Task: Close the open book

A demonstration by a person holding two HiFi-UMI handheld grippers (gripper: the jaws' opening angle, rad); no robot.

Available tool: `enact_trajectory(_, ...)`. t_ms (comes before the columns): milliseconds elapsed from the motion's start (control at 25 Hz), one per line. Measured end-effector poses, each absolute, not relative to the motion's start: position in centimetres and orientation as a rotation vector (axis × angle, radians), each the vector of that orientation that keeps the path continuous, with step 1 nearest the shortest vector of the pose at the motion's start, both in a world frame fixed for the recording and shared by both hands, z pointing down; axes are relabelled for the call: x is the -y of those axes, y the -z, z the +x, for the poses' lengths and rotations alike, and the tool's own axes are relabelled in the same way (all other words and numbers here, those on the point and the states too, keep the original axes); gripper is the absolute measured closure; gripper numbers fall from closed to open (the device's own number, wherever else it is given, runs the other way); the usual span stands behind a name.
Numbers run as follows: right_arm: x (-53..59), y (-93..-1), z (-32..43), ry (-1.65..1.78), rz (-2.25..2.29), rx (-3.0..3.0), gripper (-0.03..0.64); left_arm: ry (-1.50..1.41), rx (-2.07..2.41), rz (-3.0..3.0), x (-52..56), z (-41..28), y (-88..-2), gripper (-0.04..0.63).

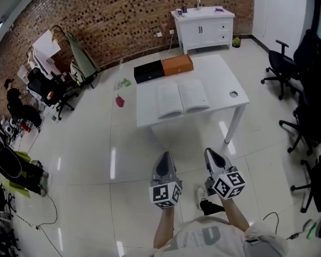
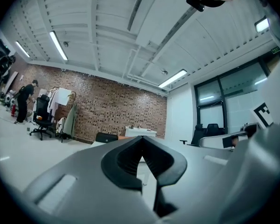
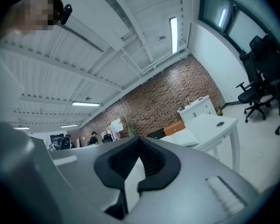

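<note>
The open book (image 1: 182,98) lies flat, pages up, in the middle of a white table (image 1: 224,76) some way ahead of me. In the right gripper view the book (image 3: 184,136) shows as a pale slab on the table (image 3: 214,125). My left gripper (image 1: 165,155) and right gripper (image 1: 209,151) hang side by side over the floor, well short of the table's near edge. Both point level toward it. The left gripper (image 2: 141,138) has its jaw tips together with nothing between them. The right gripper (image 3: 139,139) is shut and empty too.
A black box (image 1: 148,72) and an orange box (image 1: 177,65) stand at the table's far edge. A small round ring (image 1: 233,94) sits near its right edge. A white cabinet (image 1: 203,28) stands against the brick wall. Office chairs (image 1: 281,63) line the right, clutter the left.
</note>
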State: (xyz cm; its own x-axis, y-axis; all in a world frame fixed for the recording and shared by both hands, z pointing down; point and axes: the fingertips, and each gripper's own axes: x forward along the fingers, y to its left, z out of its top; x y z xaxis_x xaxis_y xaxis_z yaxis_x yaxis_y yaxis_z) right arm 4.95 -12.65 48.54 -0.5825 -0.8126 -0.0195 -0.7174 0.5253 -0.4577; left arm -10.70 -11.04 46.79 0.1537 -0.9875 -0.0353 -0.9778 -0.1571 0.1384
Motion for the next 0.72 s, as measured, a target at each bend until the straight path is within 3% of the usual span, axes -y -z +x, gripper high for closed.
enact_trajectory(200, 21.8, -46.6, 5.5, 0.570, -1.288, -2.523, 0.612, 0.260, 1.994, 2.393, 19.6, -10.5, -42.5, 0.578)
enact_trajectory(720, 34.0, -47.5, -1.0, 0.616, -1.258, -2.617, 0.612, 0.172, 1.900, 2.432, 33.5, -12.5, -43.8, 0.578)
